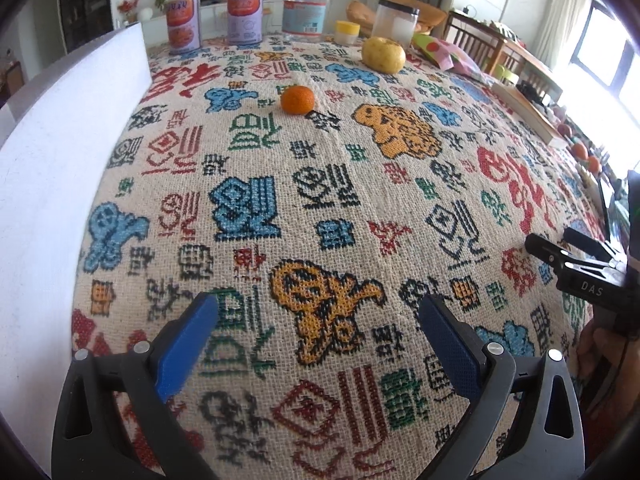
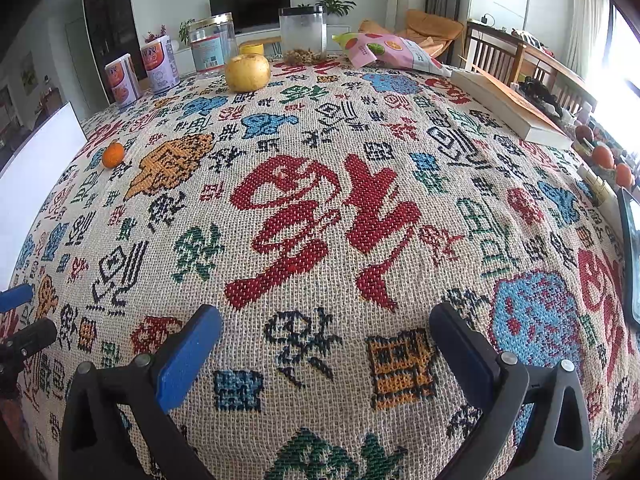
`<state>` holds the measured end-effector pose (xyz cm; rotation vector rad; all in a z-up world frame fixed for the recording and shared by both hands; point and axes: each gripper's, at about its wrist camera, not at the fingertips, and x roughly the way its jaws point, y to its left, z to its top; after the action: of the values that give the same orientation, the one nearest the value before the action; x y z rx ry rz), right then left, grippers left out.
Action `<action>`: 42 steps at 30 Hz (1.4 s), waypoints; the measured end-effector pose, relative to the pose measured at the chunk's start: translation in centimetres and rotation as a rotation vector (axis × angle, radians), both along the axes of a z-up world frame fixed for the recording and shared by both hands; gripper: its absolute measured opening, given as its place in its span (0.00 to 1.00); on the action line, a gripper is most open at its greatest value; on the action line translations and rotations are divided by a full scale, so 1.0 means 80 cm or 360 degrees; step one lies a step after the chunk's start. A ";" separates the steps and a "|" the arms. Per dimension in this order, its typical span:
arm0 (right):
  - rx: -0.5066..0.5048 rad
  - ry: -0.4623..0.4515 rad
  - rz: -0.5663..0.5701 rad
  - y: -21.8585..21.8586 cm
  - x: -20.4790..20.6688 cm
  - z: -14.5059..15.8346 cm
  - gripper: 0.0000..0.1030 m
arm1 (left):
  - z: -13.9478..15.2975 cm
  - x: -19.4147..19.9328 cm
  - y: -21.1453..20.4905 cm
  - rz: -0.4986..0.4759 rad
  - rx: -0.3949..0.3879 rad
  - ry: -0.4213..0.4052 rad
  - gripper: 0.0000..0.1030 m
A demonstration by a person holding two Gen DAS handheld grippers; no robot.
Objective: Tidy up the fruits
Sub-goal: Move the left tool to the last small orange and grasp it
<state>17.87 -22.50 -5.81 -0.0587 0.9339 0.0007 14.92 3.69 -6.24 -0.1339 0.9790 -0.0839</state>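
You are holding your left gripper [image 1: 318, 314] low over the table [image 1: 360, 208] with its jaws spread wide and gripping nothing; your right gripper [image 2: 325, 326] is sitting the same way, jaws spread and empty. Straight ahead of the left jaws, well apart from them, the small orange [image 1: 297, 99] is lying on the woven cloth, and farther ahead and a little to the right the yellow pear [image 1: 383, 54] is resting near the far edge. From the right jaws, the pear [image 2: 247, 73] is lying far ahead and slightly left, while the orange [image 2: 113, 155] is sitting well off to the left. Nothing is standing between either pair of jaws and the fruit. A white board [image 1: 60, 168] is rising just to the left of the left jaws. Beyond the fruit, two printed cans [image 1: 183, 23], a clear jar [image 1: 305, 10], a frosted container [image 1: 395, 22] and a snack bag [image 2: 394, 54] are lining the far edge. A book [image 2: 516, 112] is lying ahead to the right of the right jaws.
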 end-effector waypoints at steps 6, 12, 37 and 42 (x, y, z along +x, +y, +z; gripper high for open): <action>0.0002 0.0000 0.0001 0.000 0.000 0.000 1.00 | 0.032 0.081 0.025 0.0289 -0.0241 -0.0099 0.98; 0.0004 -0.0002 0.0002 0.000 0.000 0.001 1.00 | -0.001 0.189 -0.005 0.0201 -0.0011 -0.0085 0.97; 0.0002 -0.0002 0.0002 0.001 0.000 0.000 1.00 | 0.016 0.033 -0.037 -0.0185 0.0105 -0.0111 0.29; 0.0003 -0.0002 0.0002 0.001 0.000 0.001 1.00 | -0.005 0.039 -0.024 -0.0076 0.0150 -0.0077 0.81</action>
<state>17.88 -22.42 -5.76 -0.0576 0.9327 0.0029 18.00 1.77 -6.63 -0.0221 0.9361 -0.0844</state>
